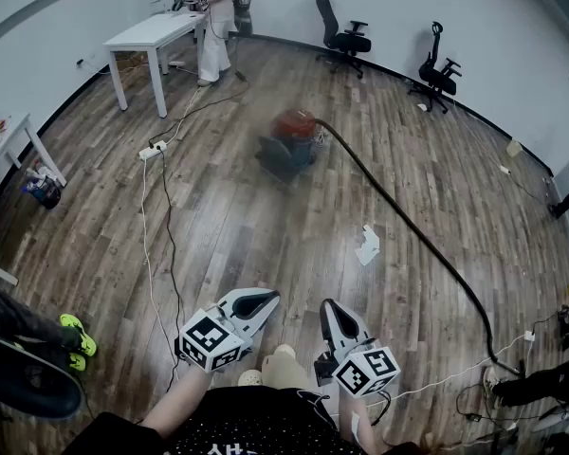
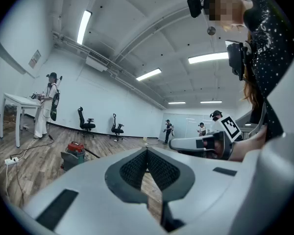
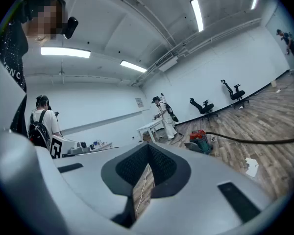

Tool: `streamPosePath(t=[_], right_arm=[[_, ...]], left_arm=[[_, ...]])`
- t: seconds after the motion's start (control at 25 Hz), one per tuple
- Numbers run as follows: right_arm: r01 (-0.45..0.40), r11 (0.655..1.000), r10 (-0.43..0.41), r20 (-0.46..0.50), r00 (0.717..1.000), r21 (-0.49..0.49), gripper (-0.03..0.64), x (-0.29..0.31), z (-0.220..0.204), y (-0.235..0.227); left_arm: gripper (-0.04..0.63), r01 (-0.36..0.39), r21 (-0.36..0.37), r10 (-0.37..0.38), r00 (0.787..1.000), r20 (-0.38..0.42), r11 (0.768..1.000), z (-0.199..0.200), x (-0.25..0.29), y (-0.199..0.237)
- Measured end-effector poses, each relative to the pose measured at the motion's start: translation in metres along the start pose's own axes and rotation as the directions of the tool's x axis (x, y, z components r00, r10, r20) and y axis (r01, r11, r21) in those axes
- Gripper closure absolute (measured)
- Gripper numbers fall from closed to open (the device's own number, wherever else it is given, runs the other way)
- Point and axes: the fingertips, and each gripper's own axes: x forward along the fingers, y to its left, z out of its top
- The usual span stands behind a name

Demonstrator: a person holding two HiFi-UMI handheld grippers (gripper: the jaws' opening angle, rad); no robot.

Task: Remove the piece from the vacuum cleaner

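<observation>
The vacuum cleaner (image 1: pixel 290 141), red on top with a dark body, stands on the wood floor far ahead of me. Its long black hose (image 1: pixel 412 230) runs from it to the right and toward me. The machine also shows small in the left gripper view (image 2: pixel 74 153) and in the right gripper view (image 3: pixel 199 141). My left gripper (image 1: pixel 267 298) and right gripper (image 1: pixel 328 307) are held low and close to my body, both shut and empty, well short of the vacuum cleaner.
A white scrap of paper (image 1: pixel 367 245) lies on the floor between me and the vacuum. Cables and a power strip (image 1: pixel 152 151) run along the left. A white table (image 1: pixel 154 36) with a person beside it stands at the back left; two office chairs (image 1: pixel 342 36) stand by the far wall.
</observation>
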Motion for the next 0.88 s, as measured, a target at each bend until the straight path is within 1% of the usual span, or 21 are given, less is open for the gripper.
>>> streamPosePath(t=[0.2,0.32,0.48,0.88], right_arm=[[-0.006,1.000,0.006,0.006,1.000,0.005,0.607,0.027,0.008,-0.015],[-0.011,1.000,0.011,0.006,1.000,0.014,0.607,0.050,0.013,-0.032],[-0.045,0.999,0.045,0.008,0.999,0.021,0.607,0.090,0.028,-0.053],[-0.088,0.996,0.089,-0.037,0.995,0.010,0.607,0.195,0.068,-0.128]], left_arm=[[0.589,-0.004,0.011,0.004,1.000,-0.001,1.000,0.007,0.017,0.026],[0.589,-0.024,0.006,0.024,1.000,-0.003,1.000,0.009,0.033,0.048],[0.589,-0.042,-0.013,0.042,0.999,-0.002,0.999,0.017,0.058,0.083],[0.589,-0.098,-0.014,0.098,0.995,-0.010,0.995,0.045,0.137,0.179]])
